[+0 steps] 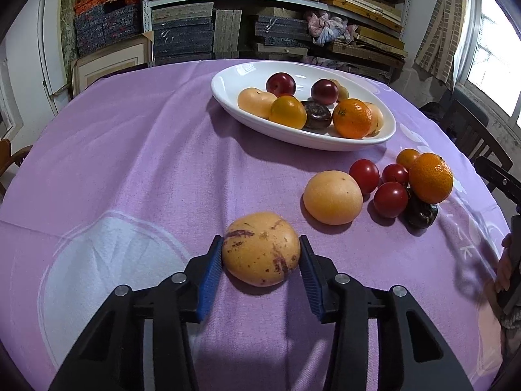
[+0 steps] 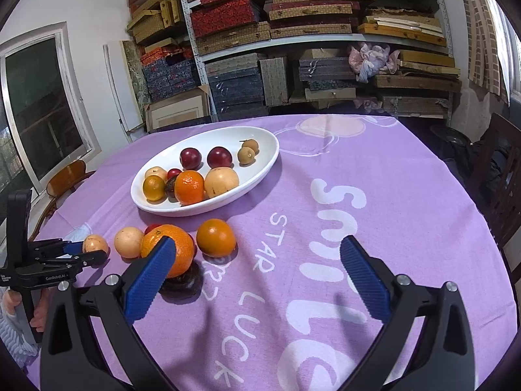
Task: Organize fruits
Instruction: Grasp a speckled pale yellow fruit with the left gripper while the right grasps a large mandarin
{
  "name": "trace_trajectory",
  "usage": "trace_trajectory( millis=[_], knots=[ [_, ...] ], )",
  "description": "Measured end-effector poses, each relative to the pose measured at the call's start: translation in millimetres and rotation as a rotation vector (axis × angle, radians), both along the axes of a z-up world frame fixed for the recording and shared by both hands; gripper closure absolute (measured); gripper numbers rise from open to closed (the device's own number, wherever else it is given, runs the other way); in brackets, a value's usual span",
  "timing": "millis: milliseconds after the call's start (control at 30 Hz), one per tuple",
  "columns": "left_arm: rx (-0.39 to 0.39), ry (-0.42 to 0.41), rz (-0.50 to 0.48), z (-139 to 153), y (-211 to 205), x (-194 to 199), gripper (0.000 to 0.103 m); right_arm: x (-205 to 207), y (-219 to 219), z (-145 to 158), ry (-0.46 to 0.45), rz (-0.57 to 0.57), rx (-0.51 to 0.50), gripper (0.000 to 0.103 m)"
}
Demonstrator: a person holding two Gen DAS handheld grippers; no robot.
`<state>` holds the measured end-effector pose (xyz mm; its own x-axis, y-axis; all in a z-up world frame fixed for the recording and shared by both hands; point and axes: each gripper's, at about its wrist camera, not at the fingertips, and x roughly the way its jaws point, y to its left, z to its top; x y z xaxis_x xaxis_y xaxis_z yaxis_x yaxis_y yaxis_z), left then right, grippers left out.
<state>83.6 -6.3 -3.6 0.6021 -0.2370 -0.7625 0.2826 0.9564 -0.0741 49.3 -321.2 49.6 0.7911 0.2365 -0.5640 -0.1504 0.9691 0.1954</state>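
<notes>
My left gripper (image 1: 261,251) is shut on a yellow fruit with purple streaks (image 1: 260,249), which rests low on the purple tablecloth; it also shows in the right wrist view (image 2: 95,244). A white oval bowl (image 1: 228,79) holds several fruits: plums, oranges, yellow fruits and a dark one. Loose fruit lies to the right: a pale yellow fruit (image 1: 332,197), red tomatoes (image 1: 390,199), an orange (image 1: 430,177) on top of a dark fruit (image 1: 421,215). My right gripper (image 2: 257,264) is open wide and empty above the cloth, right of the orange (image 2: 169,251).
The round table has a purple cloth with white lettering (image 2: 338,202). Shelves of stacked boxes (image 2: 293,32) stand behind it. A wooden chair (image 2: 65,179) is at the left, a dark chair (image 2: 504,176) at the right. The bowl also shows in the right wrist view (image 2: 260,159).
</notes>
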Motion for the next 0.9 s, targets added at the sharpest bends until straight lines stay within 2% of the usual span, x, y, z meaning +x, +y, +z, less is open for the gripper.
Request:
trace_trajectory(
  millis=[100, 267, 333, 467, 533, 600, 633, 867, 900],
  knots=[
    [-0.005, -0.009, 0.006, 0.9, 1.9, -1.1, 0.057, -8.1, 15.2, 4.8, -0.042, 0.084, -0.023, 0.004],
    [-0.003, -0.025, 0.028, 3.4, 4.5, -2.8, 0.057, -27.8, 63.3, 6.4, -0.121, 0.245, -0.181, 0.004],
    [-0.004, -0.021, 0.029, 3.4, 4.6, -1.8, 0.057, -25.8, 78.8, 2.7, -0.107, 0.27, -0.241, 0.004],
    [-0.002, -0.017, 0.026, 3.2, 4.2, -1.1, 0.057, -15.9, 78.0, 1.0, -0.084, 0.252, -0.204, 0.004],
    [-0.003, -0.014, 0.026, 2.8, 4.3, -0.6, 0.057, -4.5, 77.5, -2.4, -0.044, 0.252, -0.182, 0.009],
    [-0.004, -0.014, 0.026, 2.5, 4.2, -0.3, 0.057, 6.3, 80.0, -6.1, -0.01, 0.256, -0.169, 0.034],
    [-0.002, -0.013, 0.025, 2.5, 4.0, -0.6, 0.057, 10.7, 81.5, -7.9, 0.005, 0.257, -0.167, 0.038],
    [0.0, -0.006, 0.021, 0.1, 1.9, -0.3, 0.057, 26.0, 90.7, -14.7, 0.065, 0.266, -0.182, 0.042],
    [0.001, -0.005, 0.021, -0.3, 1.6, -0.1, 0.057, 28.4, 89.8, -16.8, 0.084, 0.271, -0.177, 0.047]
  ],
)
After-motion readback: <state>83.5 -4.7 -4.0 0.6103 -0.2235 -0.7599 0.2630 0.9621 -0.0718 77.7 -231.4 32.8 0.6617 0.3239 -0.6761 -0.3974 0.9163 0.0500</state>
